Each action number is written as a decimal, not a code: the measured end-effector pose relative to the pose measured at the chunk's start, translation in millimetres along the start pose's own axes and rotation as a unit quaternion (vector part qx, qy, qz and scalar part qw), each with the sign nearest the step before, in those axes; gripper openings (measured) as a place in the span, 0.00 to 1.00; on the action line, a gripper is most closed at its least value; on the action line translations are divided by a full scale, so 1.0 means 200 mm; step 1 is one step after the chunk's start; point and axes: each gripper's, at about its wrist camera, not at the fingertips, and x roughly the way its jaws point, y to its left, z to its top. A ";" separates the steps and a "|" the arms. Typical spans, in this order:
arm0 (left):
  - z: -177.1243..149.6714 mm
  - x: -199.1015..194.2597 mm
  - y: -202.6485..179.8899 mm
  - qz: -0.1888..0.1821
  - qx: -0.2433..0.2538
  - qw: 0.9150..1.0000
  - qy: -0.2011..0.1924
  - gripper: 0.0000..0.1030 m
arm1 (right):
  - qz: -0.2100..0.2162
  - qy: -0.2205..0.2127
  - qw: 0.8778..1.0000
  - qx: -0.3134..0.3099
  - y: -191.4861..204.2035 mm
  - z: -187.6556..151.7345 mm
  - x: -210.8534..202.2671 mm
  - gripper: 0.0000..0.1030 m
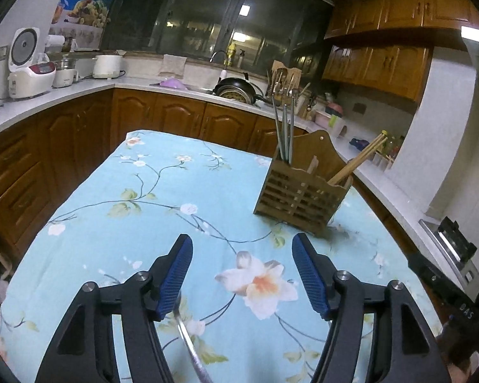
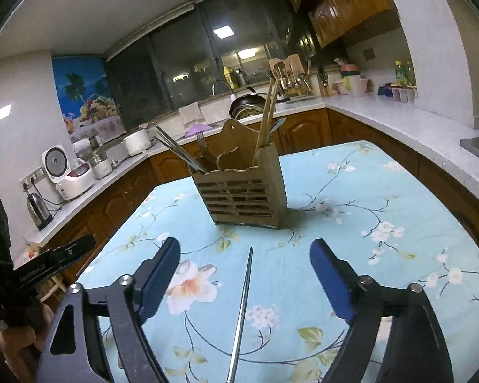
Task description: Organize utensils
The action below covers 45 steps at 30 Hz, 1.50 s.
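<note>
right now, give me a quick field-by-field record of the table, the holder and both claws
surface: table under a light blue floral cloth
holder: slatted wooden utensil holder, upright on the cloth
holder contents: metal chopsticks on one side, wooden chopsticks on the other, a fork between
loose item, right view: thin metal rod on the cloth between the open jaws, untouched
loose item, left view: metal utensil handle beside the inner finger, contact unclear
left claw: open
right claw: open
</note>
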 end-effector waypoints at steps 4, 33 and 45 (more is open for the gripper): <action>-0.03 -0.05 0.00 0.007 0.012 1.000 -0.004 0.74 | -0.003 -0.015 1.000 -0.009 0.01 -0.02 -0.05 0.98; -0.44 -0.56 0.00 0.062 0.095 0.988 -0.109 0.99 | -0.034 -0.143 0.984 -0.099 0.07 -0.27 -0.54 1.00; -0.53 -0.56 -0.03 0.078 0.125 0.984 -0.102 0.99 | -0.046 -0.123 0.987 -0.090 -0.01 -0.37 -0.52 1.00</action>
